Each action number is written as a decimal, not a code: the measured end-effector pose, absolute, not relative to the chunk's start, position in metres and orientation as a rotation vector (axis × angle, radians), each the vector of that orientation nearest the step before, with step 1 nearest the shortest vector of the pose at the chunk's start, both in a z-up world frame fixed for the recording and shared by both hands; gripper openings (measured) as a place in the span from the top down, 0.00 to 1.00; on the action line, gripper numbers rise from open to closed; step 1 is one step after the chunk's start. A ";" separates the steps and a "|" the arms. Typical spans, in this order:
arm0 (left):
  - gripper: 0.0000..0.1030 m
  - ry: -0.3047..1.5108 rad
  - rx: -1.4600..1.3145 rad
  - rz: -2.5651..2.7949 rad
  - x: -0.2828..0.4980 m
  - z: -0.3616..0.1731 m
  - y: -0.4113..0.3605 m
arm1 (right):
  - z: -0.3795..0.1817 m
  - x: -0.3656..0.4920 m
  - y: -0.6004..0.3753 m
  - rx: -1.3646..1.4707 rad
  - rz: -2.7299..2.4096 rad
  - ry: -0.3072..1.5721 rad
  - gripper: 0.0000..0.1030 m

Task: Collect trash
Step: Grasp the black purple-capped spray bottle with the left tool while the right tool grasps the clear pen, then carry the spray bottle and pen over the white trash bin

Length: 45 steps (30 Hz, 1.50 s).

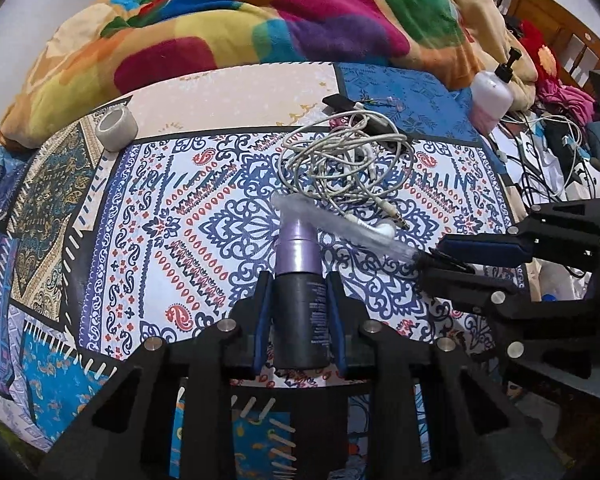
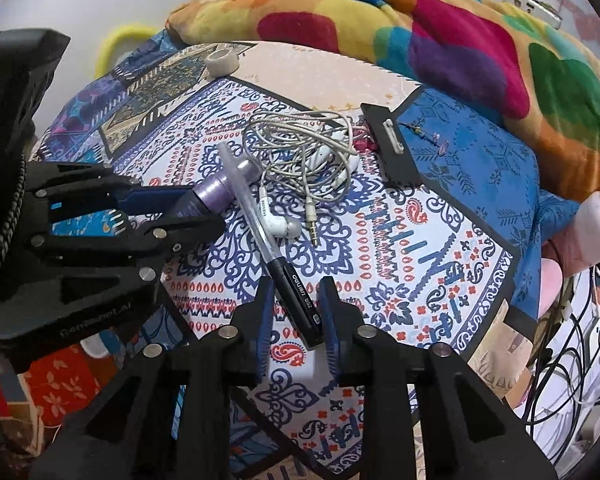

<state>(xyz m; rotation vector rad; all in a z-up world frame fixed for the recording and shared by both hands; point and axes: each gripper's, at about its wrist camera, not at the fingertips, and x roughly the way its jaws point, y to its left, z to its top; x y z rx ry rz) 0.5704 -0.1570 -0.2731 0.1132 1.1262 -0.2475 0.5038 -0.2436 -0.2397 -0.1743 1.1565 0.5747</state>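
Observation:
A dark bottle (image 1: 298, 320) with a purple cap lies on the patterned bedsheet (image 1: 160, 220). My left gripper (image 1: 299, 280) is shut on its body, a blue pad against each side. The right wrist view shows that bottle (image 2: 216, 196) in the left gripper (image 2: 204, 208) at the left. A pen (image 2: 296, 296) with a clear barrel and a black end lies slantwise across the bottle's cap. My right gripper (image 2: 297, 284) is shut on its black end. In the left wrist view the right gripper (image 1: 444, 260) pinches the pen (image 1: 340, 228) from the right.
A tangle of white earphones (image 1: 340, 152) lies just beyond the pen, one earbud touching it. Farther back are a tape roll (image 1: 116, 126), a black clip (image 2: 392, 148), a pump bottle (image 1: 492, 92) and a colourful blanket (image 1: 260, 20). Cables (image 1: 548, 148) crowd the right edge.

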 end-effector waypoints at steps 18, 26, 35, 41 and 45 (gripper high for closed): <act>0.76 1.048 0.008 -0.199 0.504 -0.206 -0.135 | -0.172 0.462 -0.249 -0.093 0.551 1.058 0.91; 0.76 0.962 -0.005 -0.163 0.461 -0.157 -0.115 | -0.125 0.435 -0.244 -0.084 0.554 0.972 0.91; 0.76 0.873 -0.053 -0.094 0.405 -0.110 -0.074 | -0.070 0.389 -0.216 -0.084 0.594 0.862 0.91; 0.76 0.821 -0.072 -0.043 0.366 -0.086 -0.043 | -0.047 0.359 -0.192 -0.104 0.640 0.809 0.91; 0.76 0.803 -0.077 -0.006 0.341 -0.076 -0.023 | -0.038 0.339 -0.173 -0.115 0.670 0.785 0.91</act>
